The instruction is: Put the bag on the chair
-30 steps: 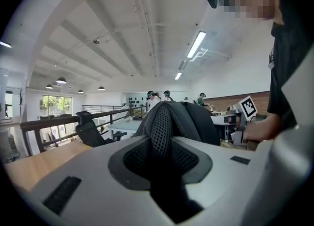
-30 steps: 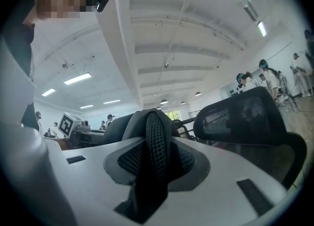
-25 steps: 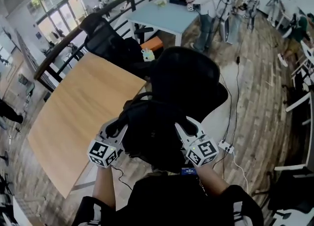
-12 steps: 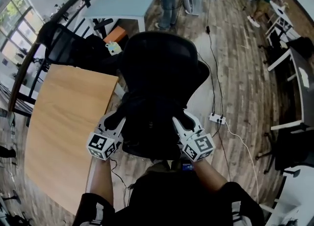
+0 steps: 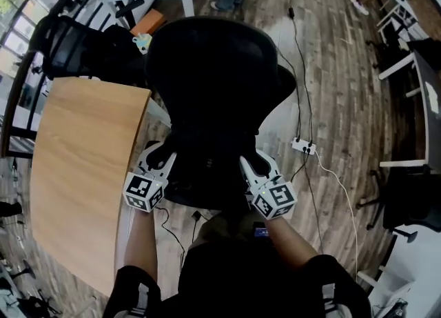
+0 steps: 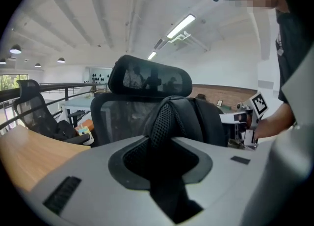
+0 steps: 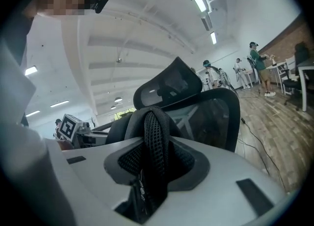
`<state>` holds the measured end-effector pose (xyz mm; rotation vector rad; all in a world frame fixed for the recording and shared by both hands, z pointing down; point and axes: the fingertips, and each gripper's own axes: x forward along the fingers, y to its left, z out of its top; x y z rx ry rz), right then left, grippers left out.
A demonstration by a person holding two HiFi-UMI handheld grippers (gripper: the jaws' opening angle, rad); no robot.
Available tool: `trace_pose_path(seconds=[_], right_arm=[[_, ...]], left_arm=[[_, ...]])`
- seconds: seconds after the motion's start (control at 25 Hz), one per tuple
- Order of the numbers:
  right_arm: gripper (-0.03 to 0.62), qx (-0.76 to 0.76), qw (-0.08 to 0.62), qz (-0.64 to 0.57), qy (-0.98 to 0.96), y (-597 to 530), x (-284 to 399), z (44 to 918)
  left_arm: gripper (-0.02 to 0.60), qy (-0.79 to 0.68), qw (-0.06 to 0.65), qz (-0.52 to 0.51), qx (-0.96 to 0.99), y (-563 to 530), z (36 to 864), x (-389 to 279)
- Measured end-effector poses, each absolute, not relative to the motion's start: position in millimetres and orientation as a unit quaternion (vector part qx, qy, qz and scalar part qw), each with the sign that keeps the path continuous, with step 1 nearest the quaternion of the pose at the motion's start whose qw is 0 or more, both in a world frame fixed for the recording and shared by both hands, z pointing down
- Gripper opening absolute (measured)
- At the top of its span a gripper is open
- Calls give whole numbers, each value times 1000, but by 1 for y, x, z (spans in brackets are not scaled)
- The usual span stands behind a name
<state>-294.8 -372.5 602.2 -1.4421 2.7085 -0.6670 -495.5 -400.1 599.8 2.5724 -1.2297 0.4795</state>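
Left gripper view: left gripper (image 6: pixel 166 173) fingers (image 6: pixel 78 171) clamped on a mesh bag strap (image 6: pixel 164 122) (right gripper (image 7: pixel 149 173) likewise).

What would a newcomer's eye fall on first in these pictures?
First the large black office chair in the middle of the head view, with a black bag held in front of its backrest. The left gripper and the right gripper each clamp one mesh strap of the bag. A wooden table lies at the left.

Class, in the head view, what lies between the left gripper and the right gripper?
The black bag lies there in the head view, the left gripper and right gripper each clamping a mesh strap.
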Motion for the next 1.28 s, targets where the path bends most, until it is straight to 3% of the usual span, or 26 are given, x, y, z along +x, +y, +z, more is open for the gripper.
trace_pose_path(seconds=[0.24, 1.28], right_arm=[[126, -454, -25, -242, 857, -390, -286, 653], [149, -485, -94, -247, 834, -501, -265, 761]], left_arm=[[111, -435, 166, 189, 865, -413, 653, -488], [141, -482, 193, 243, 819, -515, 756, -476]])
